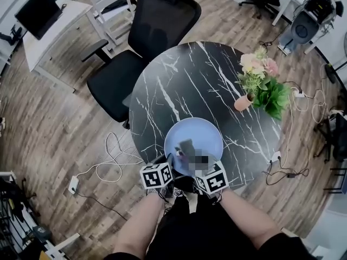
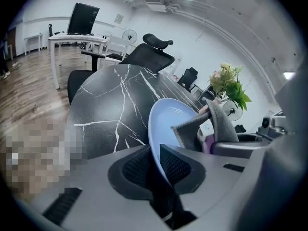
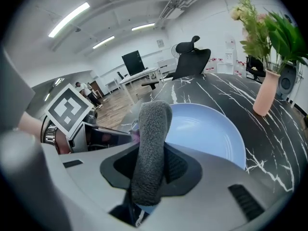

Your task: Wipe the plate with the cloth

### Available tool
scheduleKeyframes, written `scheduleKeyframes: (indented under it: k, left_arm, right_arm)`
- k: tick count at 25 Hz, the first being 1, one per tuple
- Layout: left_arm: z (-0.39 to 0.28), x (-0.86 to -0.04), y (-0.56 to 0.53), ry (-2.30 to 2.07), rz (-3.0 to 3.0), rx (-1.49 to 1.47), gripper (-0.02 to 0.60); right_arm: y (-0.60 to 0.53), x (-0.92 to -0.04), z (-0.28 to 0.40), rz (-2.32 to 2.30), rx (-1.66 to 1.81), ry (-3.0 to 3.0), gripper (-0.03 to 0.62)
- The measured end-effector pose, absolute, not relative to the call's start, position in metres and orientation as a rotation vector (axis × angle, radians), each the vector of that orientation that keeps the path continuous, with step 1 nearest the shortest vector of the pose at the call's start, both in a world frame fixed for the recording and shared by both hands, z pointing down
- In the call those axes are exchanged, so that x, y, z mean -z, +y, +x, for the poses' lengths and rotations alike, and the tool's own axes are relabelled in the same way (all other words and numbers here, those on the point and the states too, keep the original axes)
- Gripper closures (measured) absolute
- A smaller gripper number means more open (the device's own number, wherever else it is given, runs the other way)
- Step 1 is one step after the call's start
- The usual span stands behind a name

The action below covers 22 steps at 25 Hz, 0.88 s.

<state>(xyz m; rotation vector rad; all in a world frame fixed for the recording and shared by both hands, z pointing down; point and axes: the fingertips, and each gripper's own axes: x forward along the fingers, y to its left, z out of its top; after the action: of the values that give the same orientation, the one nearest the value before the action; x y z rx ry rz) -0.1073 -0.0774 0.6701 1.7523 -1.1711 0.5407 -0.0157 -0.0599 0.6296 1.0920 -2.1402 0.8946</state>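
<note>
My left tool (image 2: pixel 155 152) is clamped on the near rim of the pale blue round plate (image 2: pixel 166 121), which sits at the near edge of the black, white-veined round surface (image 2: pixel 110 105). My right tool (image 3: pixel 153 165) grips a folded grey fleecy cloth (image 3: pixel 153 129), which stands up between its jaws just over the plate. The cloth's small white tag (image 2: pixel 208 127) carries print too small to read. Farther off, a pink vase (image 3: pixel 267 97) holds pale flowers (image 3: pixel 244 14) and green leaves (image 3: pixel 285 37).
</note>
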Motion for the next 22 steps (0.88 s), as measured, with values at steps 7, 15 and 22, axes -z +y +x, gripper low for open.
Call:
scheduleKeyframes:
  k: [7, 15, 22]
  left_arm:
    - [-0.110, -0.671, -0.082, -1.258, 1.688, -0.520, 0.536]
    - [-0.110, -0.669, -0.085, -1.301, 1.660, -0.494, 0.546]
    - [-0.110, -0.668, -0.086, -1.307, 1.657, -0.485, 0.548]
  right_arm:
    - [-0.044, -0.652, -0.026, 0.970, -0.915, -2.081, 0.479]
    - [-0.017, -0.668, -0.027, 0.803, -0.889, -2.019, 0.479]
    - [-0.006, -0.665, -0.018, 0.650, -0.790, -1.960, 0.479]
